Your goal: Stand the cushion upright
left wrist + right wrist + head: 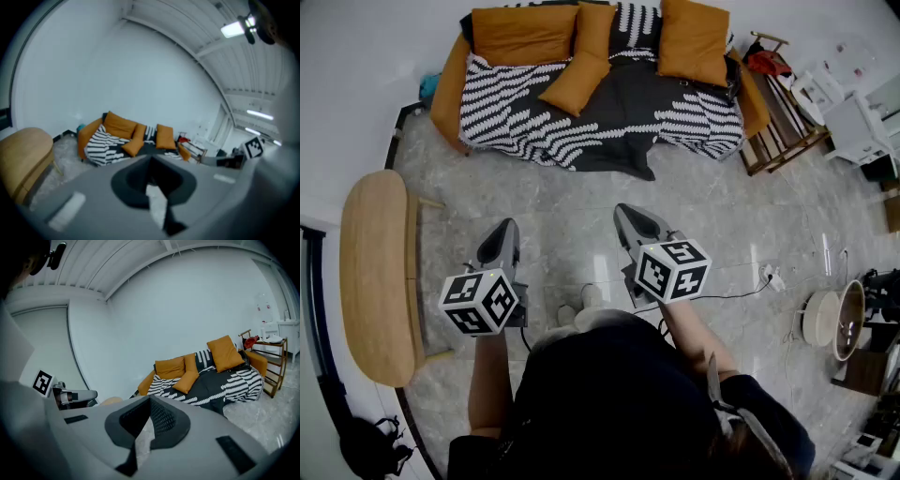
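Grey marble floor spreads across a living room, with an orange sofa [448, 89] at the far wall. On its seat, over a black-and-white striped throw [511, 112], one orange cushion [575, 82] lies slumped and tilted near the middle. More orange cushions stand against the backrest to either side. Well apart from the sofa, held over the floor, the left tongs [507, 227] and right tongs [622, 212] are both clenched, with nothing between them. An oval wooden table [380, 272] stands at the left.
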A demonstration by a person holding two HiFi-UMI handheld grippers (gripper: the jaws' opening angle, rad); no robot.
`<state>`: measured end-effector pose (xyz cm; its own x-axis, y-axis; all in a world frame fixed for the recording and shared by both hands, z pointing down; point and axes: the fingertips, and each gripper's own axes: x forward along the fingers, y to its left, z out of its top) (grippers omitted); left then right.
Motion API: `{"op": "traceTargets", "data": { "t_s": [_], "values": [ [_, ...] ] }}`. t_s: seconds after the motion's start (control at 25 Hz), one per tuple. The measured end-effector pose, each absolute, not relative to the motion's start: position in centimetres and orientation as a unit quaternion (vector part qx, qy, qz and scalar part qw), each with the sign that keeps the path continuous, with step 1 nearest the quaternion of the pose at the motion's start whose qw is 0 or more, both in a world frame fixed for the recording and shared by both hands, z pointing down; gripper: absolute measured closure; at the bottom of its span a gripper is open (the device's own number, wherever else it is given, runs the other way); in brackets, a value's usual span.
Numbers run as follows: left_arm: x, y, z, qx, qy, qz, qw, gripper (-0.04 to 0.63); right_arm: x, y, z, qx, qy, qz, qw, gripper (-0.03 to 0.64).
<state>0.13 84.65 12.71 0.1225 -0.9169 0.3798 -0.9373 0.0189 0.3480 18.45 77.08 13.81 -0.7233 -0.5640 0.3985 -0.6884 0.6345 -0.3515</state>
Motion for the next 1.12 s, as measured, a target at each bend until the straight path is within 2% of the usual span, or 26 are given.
{"op": "traceTargets", "data": {
  "t_s": [0.72, 1.12],
  "values": [
    [1.0, 81.4, 14.5, 0.68, -0.678, 0.068, 0.271, 0.588, 19.3, 73.0, 15.2, 0.328, -0.895, 0.289, 0.087, 0.621],
    [1.9, 78.6, 15.5, 0.686, -0.671, 0.054, 0.276, 0.588, 19.9, 71.1, 17.2, 0.326, -0.889, 0.302, 0.111, 0.623]
  ]
}}
